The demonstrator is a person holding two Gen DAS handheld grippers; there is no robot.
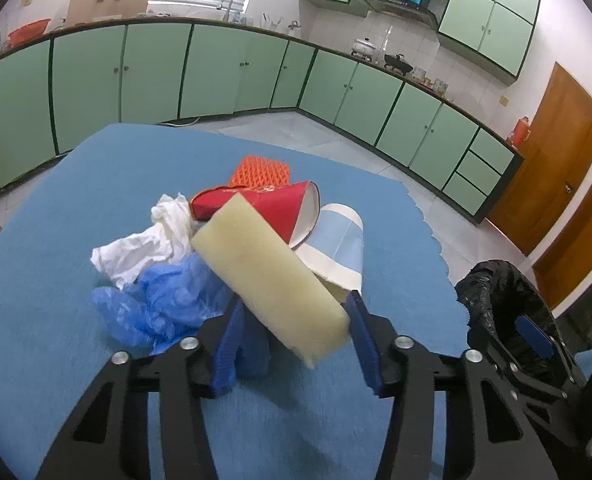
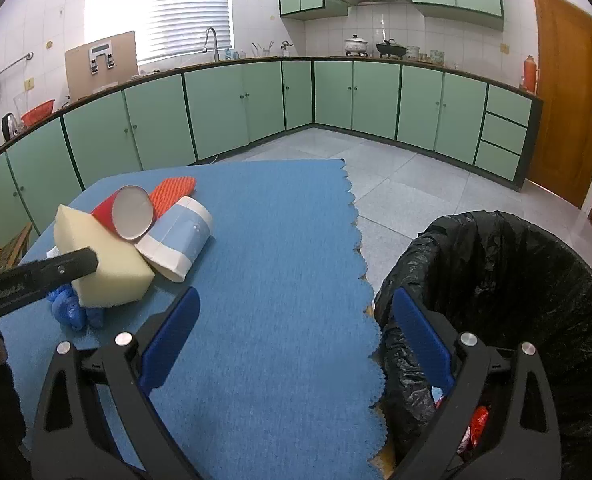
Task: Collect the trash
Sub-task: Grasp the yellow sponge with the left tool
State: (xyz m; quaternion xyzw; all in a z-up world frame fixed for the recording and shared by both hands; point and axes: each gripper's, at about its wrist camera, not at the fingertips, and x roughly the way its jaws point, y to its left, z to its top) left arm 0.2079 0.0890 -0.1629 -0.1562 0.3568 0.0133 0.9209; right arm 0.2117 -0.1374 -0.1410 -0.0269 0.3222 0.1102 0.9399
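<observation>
**Foam block between my left fingers, bin waiting on the right**

My left fingers [image 1: 294,322] sit on either side of the cream foam block [image 1: 272,280], partway closed; the right blue pad touches the block's near end, but I cannot tell whether the left pad presses it, so I cannot tell if I truly grip it. The block is tilted, its far end leaning on the heap of trash.

Taking the foam block as landmark: a red paper cup [image 1: 268,206] lies on its side just behind it, mouth towards the right, with an orange mesh piece [image 1: 262,172] beyond that. A blue-and-white paper cup [image 1: 336,246] lies touching the block's right side. To the block's left lie crumpled white plastic [image 1: 144,246] and blue disposable gloves [image 1: 164,304], the gloves partly under it. All rest on the desk [image 1: 56,220] with its blue cloth.

My right fingers [image 2: 296,344] stand wide apart and hold nothing, well right of the block, at the cloth's scalloped edge. The bin [image 2: 516,280], lined with a black bag, stands off the desk further right.
</observation>
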